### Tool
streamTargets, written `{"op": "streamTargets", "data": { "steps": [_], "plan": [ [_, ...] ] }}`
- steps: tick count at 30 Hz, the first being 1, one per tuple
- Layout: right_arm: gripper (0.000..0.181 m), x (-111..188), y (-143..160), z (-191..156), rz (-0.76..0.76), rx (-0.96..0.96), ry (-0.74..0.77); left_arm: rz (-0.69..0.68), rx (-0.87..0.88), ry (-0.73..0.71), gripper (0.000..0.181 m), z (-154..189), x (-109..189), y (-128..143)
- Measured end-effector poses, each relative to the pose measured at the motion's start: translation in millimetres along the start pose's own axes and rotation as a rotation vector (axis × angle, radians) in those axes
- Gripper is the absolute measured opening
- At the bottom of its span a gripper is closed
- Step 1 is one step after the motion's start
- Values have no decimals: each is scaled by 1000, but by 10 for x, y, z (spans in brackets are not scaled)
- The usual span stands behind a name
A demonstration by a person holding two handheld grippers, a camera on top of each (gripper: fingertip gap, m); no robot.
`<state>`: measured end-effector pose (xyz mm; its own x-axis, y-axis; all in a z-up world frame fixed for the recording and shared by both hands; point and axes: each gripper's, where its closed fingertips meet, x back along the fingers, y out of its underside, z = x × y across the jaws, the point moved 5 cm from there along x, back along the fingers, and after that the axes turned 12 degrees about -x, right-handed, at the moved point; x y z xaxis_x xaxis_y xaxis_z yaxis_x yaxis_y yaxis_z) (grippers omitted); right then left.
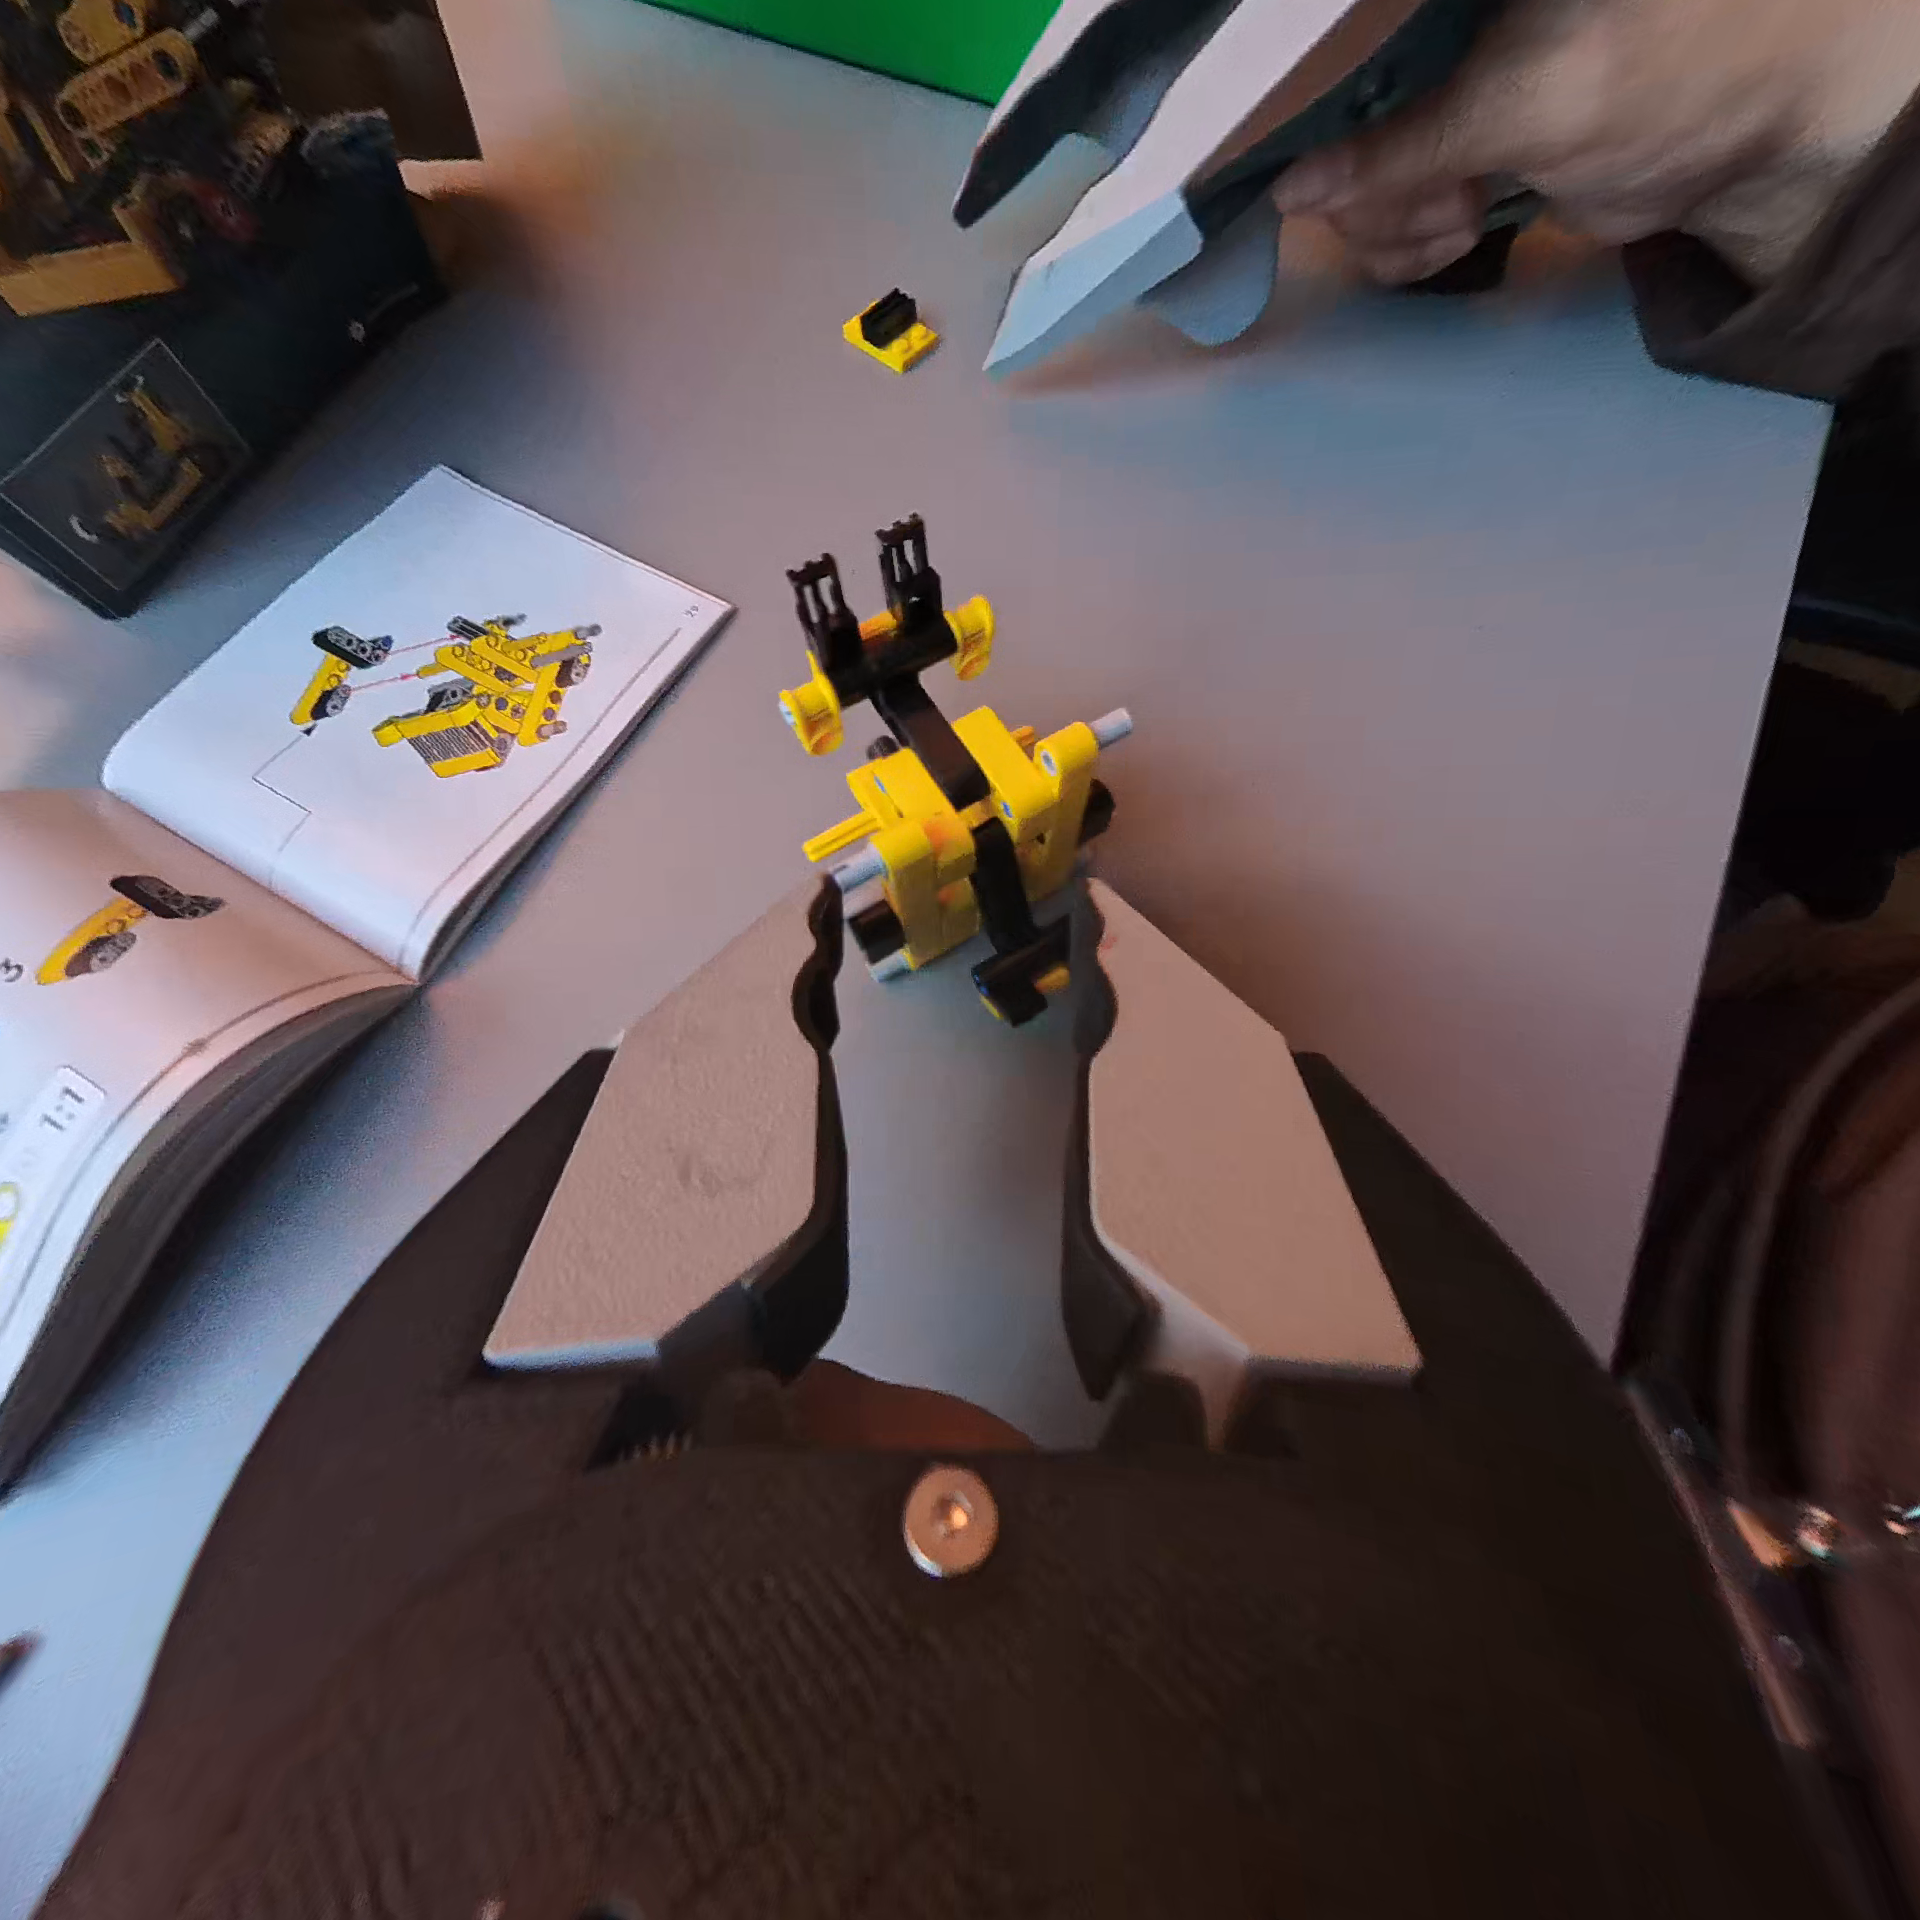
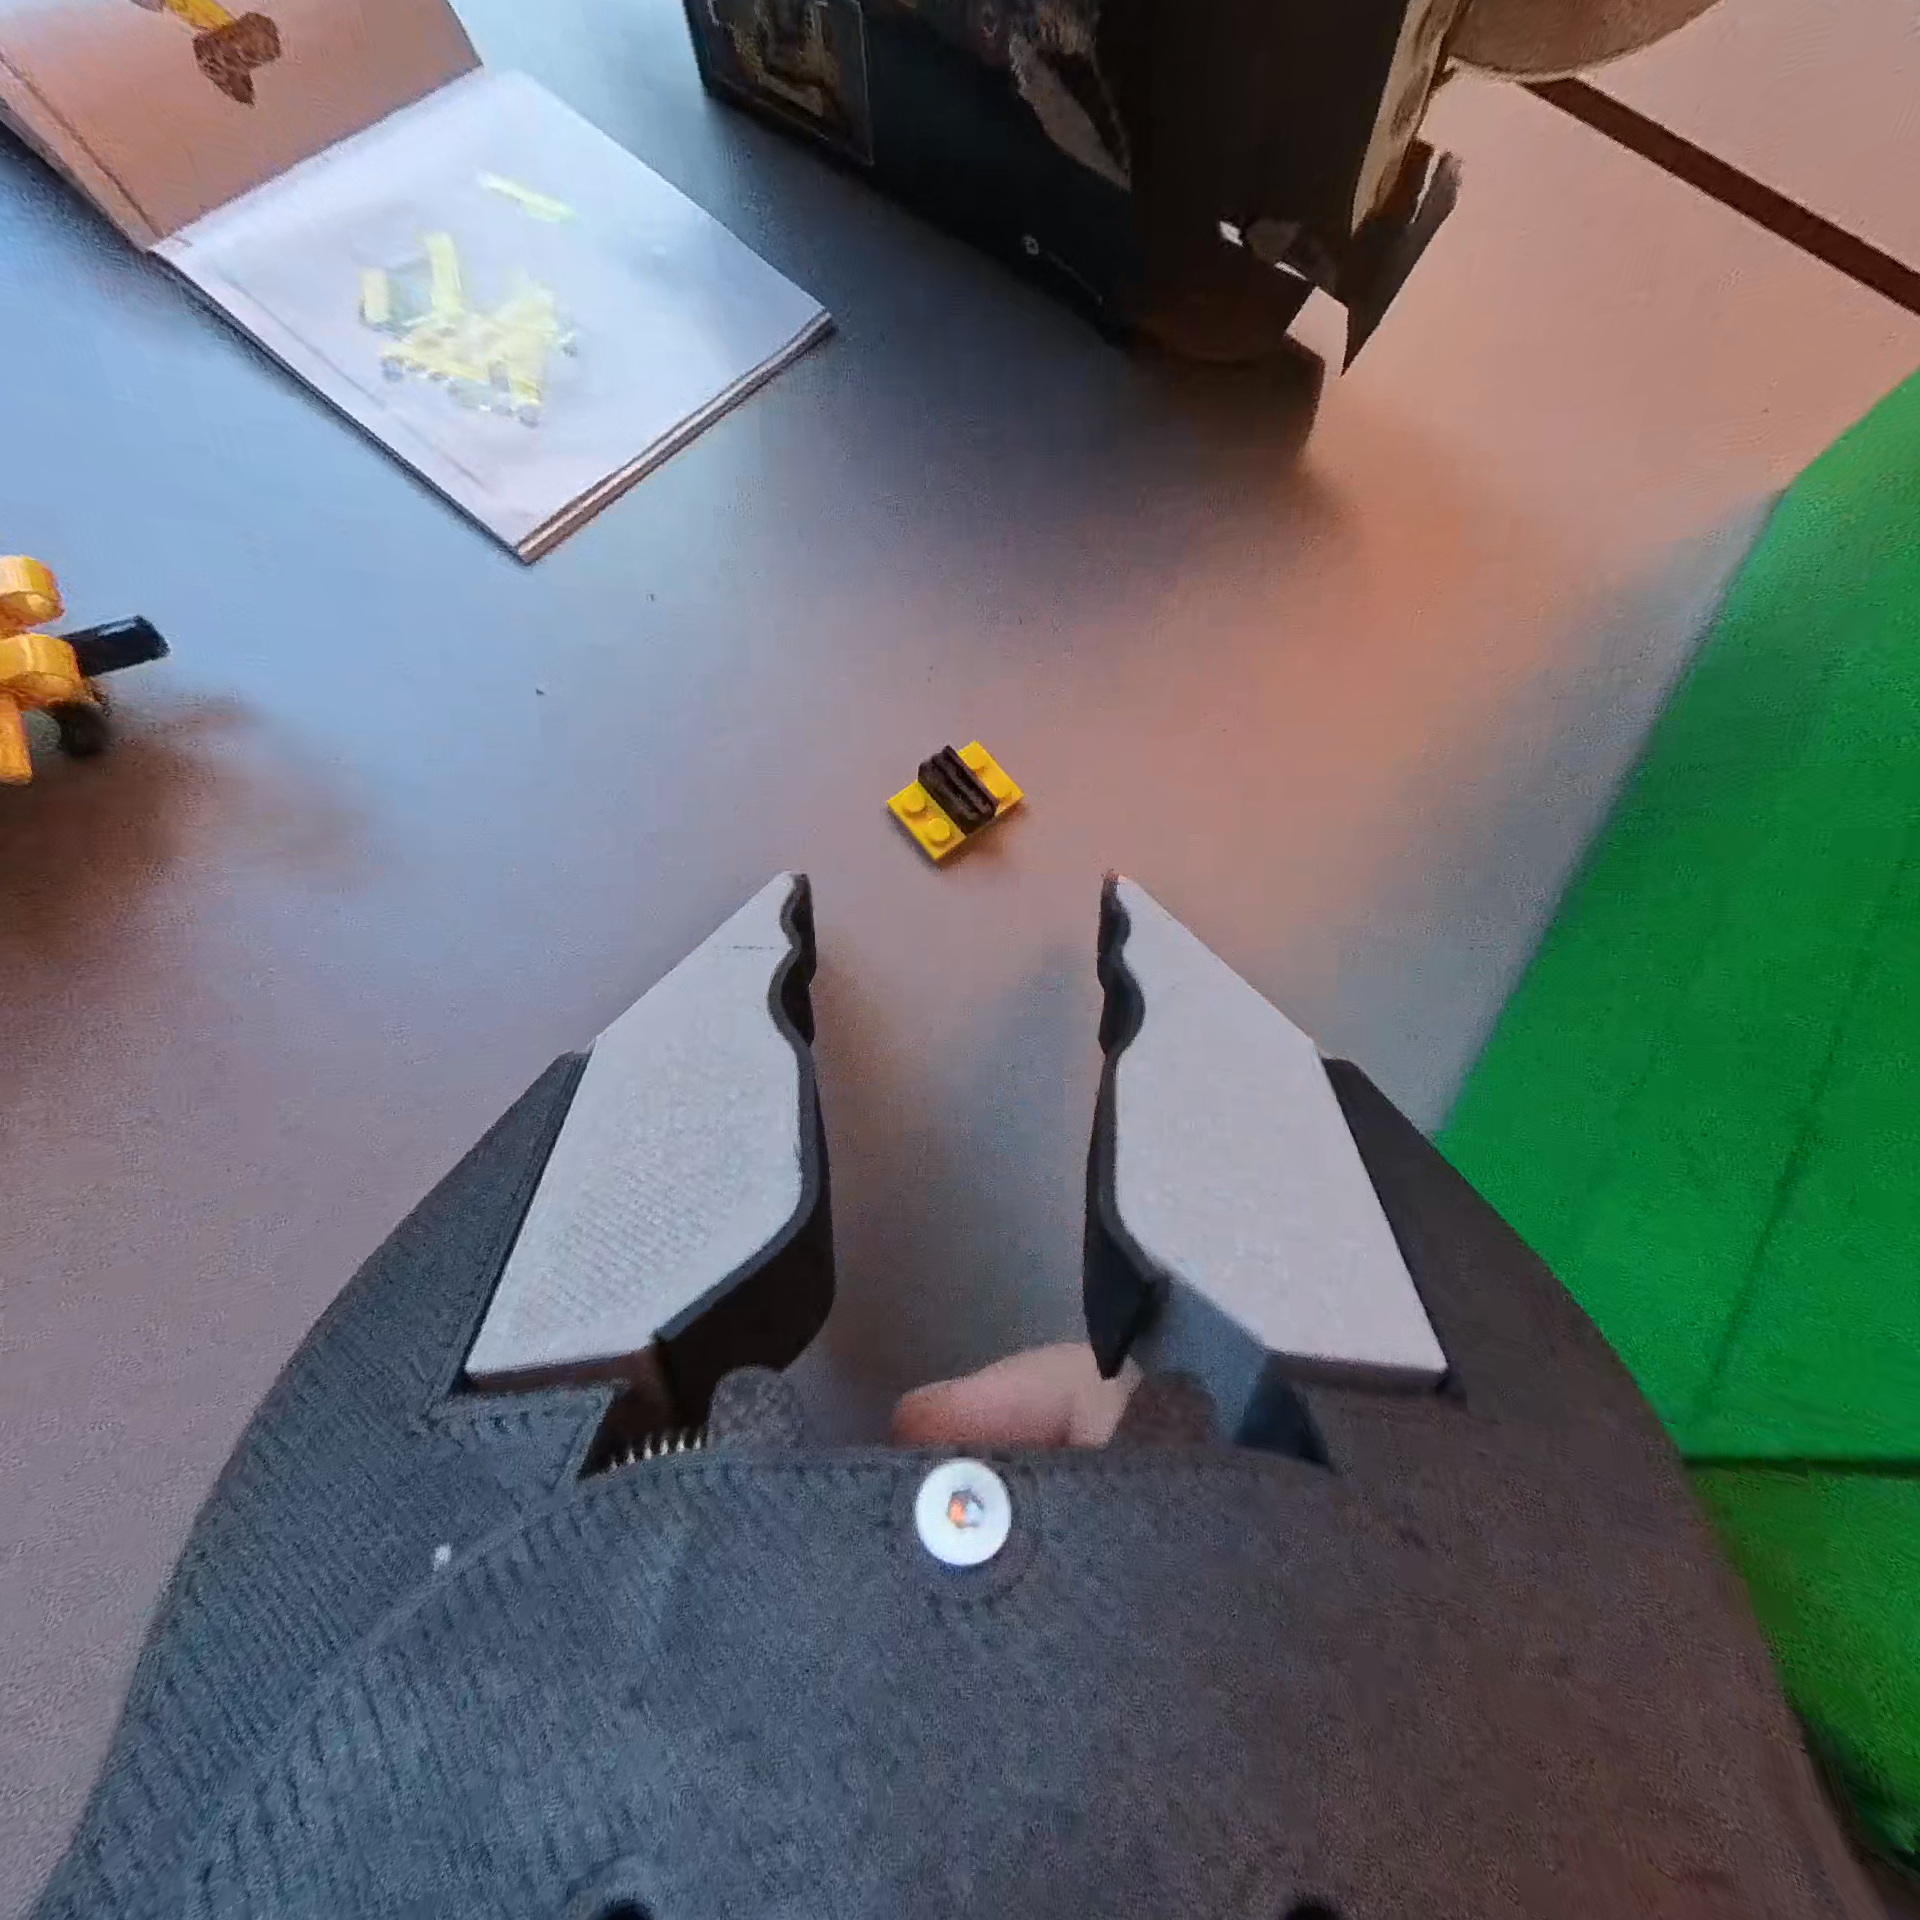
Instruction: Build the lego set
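A yellow and black lego assembly [image 1: 940, 821] lies on the grey table, its black fork pointing away from me. My left gripper [image 1: 958, 894] has its jaws against both sides of the assembly's near end and holds it. The assembly's edge also shows in the right wrist view [image 2: 31, 665]. A small yellow plate with a black piece on top [image 2: 956, 800] lies alone on the table just ahead of my right gripper [image 2: 956, 883], which is open and empty. In the left wrist view the plate [image 1: 891, 330] lies just left of the right gripper [image 1: 985, 286].
An open instruction booklet [image 1: 416, 707] lies left of the assembly and shows in the right wrist view [image 2: 499, 301]. The dark set box [image 1: 156, 312] stands at the far left and shows in the right wrist view [image 2: 987, 135]. A green surface [image 2: 1714, 935] lies beyond the table. The table's edge [image 1: 1766, 727] runs on the right. The tips of one gripper are about 20 centimeters away from the tips of the other.
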<state>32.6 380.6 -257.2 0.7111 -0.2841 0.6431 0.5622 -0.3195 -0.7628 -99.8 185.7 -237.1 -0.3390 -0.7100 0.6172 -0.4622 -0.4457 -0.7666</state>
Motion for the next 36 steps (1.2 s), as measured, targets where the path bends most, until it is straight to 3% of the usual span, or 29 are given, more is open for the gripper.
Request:
{"op": "streamTargets", "data": {
  "steps": [7,11,16,26,30,34,36],
  "plan": [
    [52,-86,-61,1,-9,16,-15,39,89,21,46,241,29,-83],
    [50,-174,-90,21,-41,46,-18,146,111,145,45,434,115,-237],
    [38,-203,-98,-22,-61,67,-122,92,112,28,49,193,209,-158],
    [23,-113,-8,-153,-91,110,-248,64,136,20,49,9,282,68],
    [36,-118,-54,-17,-58,78,-193,62,119,89,47,147,182,57],
    [39,-205,-107,-33,-66,101,-196,-21,78,68,50,195,57,62],
    [39,-248,-130,-37,-62,134,-175,4,91,99,49,239,54,12]
  ]
}}
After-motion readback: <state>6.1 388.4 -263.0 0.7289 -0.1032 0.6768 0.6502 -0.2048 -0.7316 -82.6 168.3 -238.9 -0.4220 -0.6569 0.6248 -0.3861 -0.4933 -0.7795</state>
